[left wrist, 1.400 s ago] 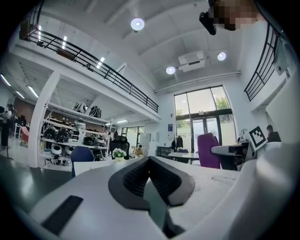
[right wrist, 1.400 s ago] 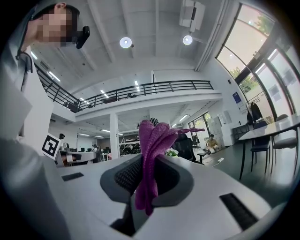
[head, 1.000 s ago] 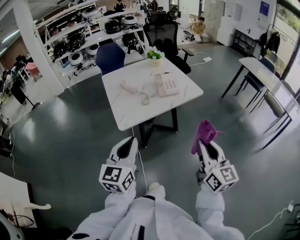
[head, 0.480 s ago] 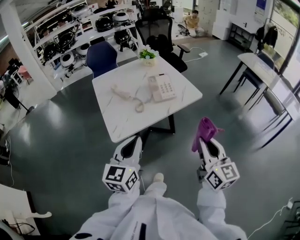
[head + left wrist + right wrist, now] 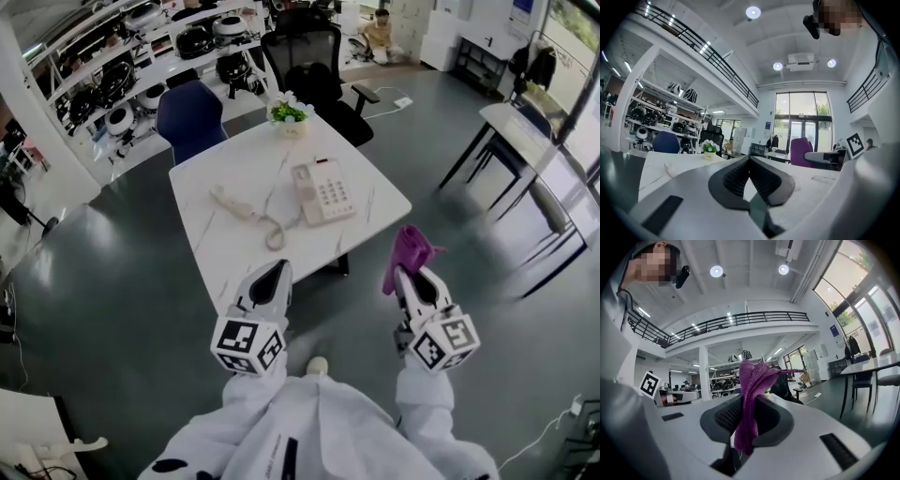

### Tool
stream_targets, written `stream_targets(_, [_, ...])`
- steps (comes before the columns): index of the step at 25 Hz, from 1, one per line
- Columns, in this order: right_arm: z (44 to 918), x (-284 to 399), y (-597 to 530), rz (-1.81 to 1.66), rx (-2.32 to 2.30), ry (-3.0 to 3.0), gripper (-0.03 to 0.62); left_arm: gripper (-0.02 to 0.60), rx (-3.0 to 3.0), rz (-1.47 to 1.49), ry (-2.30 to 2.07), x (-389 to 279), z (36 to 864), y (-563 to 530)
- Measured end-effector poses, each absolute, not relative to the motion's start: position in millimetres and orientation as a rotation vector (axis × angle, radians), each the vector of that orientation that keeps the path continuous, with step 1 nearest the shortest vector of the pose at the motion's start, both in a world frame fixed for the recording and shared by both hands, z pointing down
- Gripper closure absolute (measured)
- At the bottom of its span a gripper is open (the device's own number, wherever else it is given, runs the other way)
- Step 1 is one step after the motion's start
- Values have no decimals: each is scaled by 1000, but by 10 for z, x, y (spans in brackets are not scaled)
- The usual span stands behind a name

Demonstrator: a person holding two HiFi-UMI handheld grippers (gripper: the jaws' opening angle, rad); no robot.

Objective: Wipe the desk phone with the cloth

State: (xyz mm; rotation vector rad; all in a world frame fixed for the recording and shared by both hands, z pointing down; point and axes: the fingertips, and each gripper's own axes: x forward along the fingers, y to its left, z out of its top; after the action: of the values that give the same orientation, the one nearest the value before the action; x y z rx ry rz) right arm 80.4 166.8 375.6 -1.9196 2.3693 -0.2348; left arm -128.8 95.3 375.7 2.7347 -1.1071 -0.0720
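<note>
the right tool point(image 5: 410, 274) is clamped on the purple cloth point(image 5: 409, 249), which sticks up in a loose bunch past its tips. the left tool point(image 5: 277, 269) has its jaws pressed together with nothing in them. i'd say the step is the reach in. to do it well, lead with the bunched cloth so fabric, not the hard tips, meets the keypad, and press lightly so the phone doesn't slide. the left tool could steady its body.

the desk phone point(image 5: 323, 191) sits near the middle of the white surface point(image 5: 380, 202), ahead and left of the right tool and well apart from it. its handset point(image 5: 230, 202) lies off the cradle to the phone's left, joined to it by the cord.
</note>
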Motion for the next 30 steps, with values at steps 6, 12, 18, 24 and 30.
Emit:
stream_targets(6, [3818, 938, 1281, -247, -1948, 2372, 557, 584, 2721, -63, -1078, -1142, 3866, 588])
stream_targets(12, [3893, 1049, 949, -264, -1945, 2386, 557, 584, 2696, -55, -1107, -1110, 3935, 282])
stream_targets(18, [3957, 1236, 447, -290, -1908, 2415, 557, 584, 2665, -36, -1164, -990, 3993, -83])
stream_targets(24, [4030, 1429, -237, -311, -1824, 2497, 557, 584, 2609, -24, -1264, -824, 4092, -619])
stream_targets(30, [4082, 1599, -793, -358, -1732, 2584, 557, 583, 2543, -2, -1347, -630, 4128, -993])
